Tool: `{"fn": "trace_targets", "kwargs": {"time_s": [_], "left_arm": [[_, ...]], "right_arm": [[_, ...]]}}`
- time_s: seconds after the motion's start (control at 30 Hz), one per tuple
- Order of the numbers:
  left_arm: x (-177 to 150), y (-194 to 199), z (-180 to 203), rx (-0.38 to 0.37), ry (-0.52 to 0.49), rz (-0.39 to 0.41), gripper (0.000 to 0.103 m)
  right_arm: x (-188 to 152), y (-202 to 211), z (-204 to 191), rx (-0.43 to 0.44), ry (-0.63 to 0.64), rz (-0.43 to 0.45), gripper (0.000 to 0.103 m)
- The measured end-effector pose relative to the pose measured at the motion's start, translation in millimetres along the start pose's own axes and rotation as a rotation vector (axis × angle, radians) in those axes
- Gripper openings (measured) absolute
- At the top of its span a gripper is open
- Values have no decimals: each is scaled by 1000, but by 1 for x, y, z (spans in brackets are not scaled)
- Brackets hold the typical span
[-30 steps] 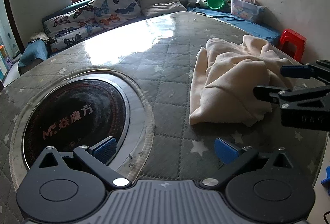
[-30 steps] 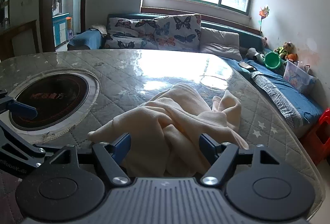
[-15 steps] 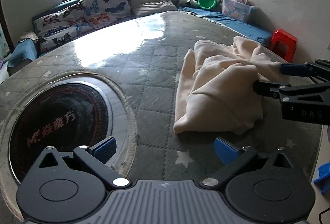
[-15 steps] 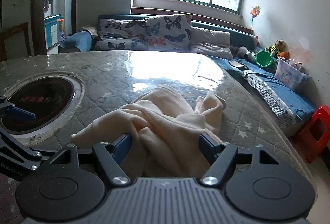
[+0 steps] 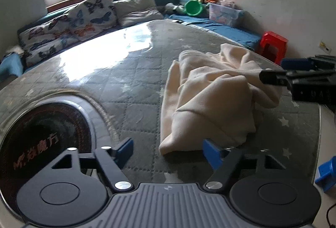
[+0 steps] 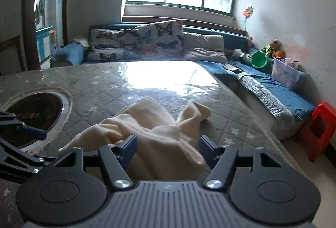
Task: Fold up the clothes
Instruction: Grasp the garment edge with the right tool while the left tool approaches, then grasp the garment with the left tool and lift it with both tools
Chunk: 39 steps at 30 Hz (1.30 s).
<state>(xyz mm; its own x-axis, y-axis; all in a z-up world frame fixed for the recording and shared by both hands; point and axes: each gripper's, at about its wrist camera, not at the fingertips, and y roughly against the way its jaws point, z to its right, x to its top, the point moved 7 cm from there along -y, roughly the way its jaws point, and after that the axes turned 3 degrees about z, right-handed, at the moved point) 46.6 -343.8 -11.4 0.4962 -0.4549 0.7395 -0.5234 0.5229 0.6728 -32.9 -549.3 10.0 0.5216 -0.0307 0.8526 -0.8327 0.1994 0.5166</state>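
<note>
Both sets of jaws are closing: the right gripper (image 6: 167, 149) around a bunched edge of the cream garment (image 5: 212, 100), the left gripper (image 5: 168, 151) at its near corner, not yet pinching, on the quilted table (image 5: 130, 89) beside the round cooktop (image 5: 40, 140).

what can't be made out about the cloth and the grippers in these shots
- Right wrist view: the crumpled cream fleece garment has its near edge hidden behind the right gripper, closing around it; contact unclear.
- Left wrist view: the left gripper, closing, hides the garment's near corner; the right gripper is cut off by the right edge.
</note>
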Motion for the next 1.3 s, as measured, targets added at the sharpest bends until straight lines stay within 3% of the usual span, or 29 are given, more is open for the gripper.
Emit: {"fn": "trace_targets", "kwargs": {"time_s": [0.13,0.4,0.57,0.63,0.73,1.1,1.3], "left_arm": [[2,-7,2,-28,-7,1,51],[3,-16,13,-105,-45,-1,41],[0,-24,13,-121,-41,-11,25],[-1,-23,14,-122,-53,1,17],[0,-19,14,-115,-68,25,8],[14,15,-8,-41,-97,141,6],[3,55,-36,7,-118,188,6]], "right_arm": [[-4,-6,17,-22,-28,-14,60],[-12,-22,29,-13,-48,-53,51],[-17,-27,26,22,-47,-73,35],[-18,-26,23,33,-43,-76,33],[-18,-24,20,45,-40,-75,17],[-9,10,-1,84,11,-7,10],[-5,39,-23,181,25,26,5]]}}
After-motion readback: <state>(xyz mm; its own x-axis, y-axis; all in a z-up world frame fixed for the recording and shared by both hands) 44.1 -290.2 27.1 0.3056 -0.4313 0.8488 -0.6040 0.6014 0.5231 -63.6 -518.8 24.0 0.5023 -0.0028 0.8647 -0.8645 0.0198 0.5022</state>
